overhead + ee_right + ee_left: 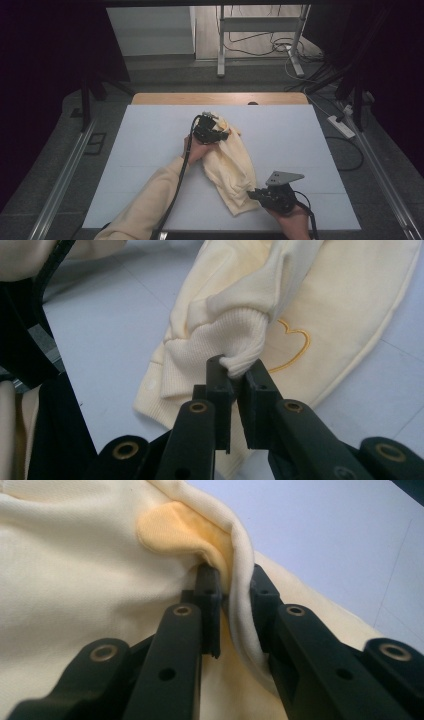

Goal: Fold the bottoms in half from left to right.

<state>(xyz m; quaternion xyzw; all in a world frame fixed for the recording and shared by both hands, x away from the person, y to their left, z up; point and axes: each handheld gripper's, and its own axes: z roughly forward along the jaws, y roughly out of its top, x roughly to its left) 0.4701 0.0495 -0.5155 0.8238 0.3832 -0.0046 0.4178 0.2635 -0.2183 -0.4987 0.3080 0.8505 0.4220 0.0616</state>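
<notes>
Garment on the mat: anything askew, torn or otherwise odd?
No damage visible. The cream sweatshirt lies bunched and diagonal on the white mat, not flat. The left tongs pinch a rolled seam edge; the right tongs pinch the ribbed cuff, its sleeve crumpled over the body.

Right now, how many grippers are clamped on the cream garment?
2. The left gripper pinches a seam at the far end of the garment; the right gripper pinches a ribbed cuff at its near end.

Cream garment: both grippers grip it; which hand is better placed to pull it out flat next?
Probably the right. The right gripper pinches the ribbed cuff near the table's front edge; the left gripper clamps a seam of the garment farther back.
</notes>
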